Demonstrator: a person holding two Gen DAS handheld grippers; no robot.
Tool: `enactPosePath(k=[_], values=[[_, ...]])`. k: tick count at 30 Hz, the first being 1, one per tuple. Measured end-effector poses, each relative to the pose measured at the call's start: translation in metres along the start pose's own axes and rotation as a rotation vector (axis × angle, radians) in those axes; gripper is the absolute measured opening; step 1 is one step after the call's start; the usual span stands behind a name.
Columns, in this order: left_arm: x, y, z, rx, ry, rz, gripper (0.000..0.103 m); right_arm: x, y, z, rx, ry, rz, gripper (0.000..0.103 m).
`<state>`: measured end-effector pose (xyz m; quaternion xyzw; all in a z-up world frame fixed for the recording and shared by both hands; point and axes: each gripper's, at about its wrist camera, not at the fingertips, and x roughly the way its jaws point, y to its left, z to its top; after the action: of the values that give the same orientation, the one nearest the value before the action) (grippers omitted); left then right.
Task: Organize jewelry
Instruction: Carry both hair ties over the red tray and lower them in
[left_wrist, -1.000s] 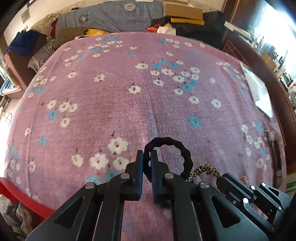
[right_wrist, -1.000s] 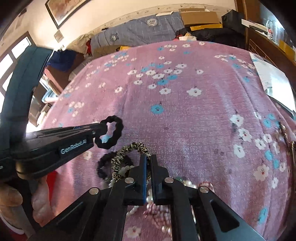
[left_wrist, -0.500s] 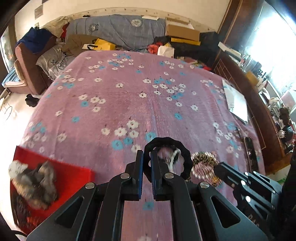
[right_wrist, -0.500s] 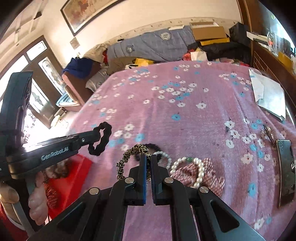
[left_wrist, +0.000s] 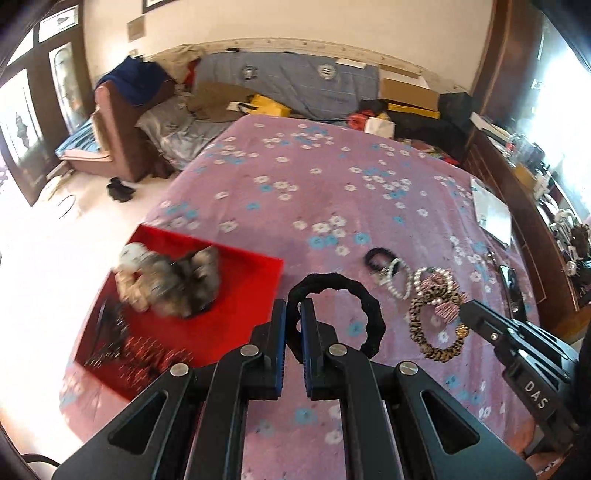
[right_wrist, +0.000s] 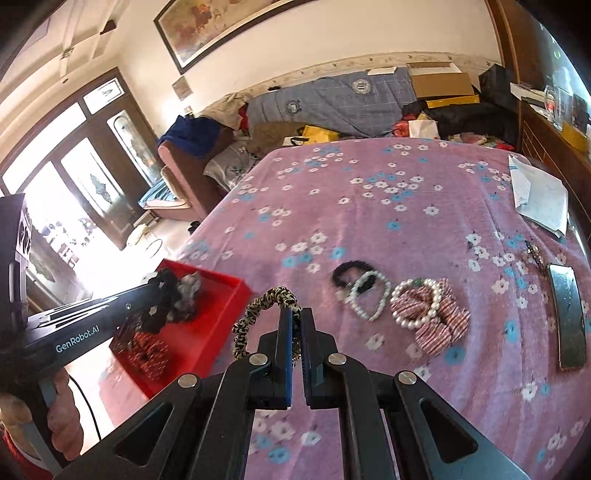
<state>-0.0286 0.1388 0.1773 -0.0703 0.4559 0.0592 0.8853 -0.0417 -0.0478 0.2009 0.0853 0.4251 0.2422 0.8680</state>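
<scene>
Above pink bedspread (left_wrist: 332, 192), jaws pinch black scrunchie (left_wrist: 343, 295), leopard scrunchie (right_wrist: 258, 314).

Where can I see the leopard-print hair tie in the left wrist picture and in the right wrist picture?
Left wrist view: the leopard-print hair tie hangs at right of centre, held by the right tongs.
Right wrist view: it loops up left of the tongs' tips, just below centre.
Shared landmark: the red tray, left of the tie in both.
</scene>
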Motion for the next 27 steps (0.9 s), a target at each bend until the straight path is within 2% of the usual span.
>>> enactPosePath(k=[13, 21, 27], values=[[-0.02, 0.032, -0.014, 0.005, -0.033, 0.094, 0.007, -0.006, 0.041, -0.007, -0.036, -0.02, 0.049, 0.005], [-0.004, 0.059, -0.014, -0.01, 0.006, 0.107, 0.007, 0.017, 0.064, -0.004, -0.045, 0.007, 0.066, 0.005], [0.015, 0.09, -0.013, -0.049, 0.055, 0.089, 0.007, 0.039, 0.081, -0.002, -0.049, 0.039, 0.067, 0.005]])
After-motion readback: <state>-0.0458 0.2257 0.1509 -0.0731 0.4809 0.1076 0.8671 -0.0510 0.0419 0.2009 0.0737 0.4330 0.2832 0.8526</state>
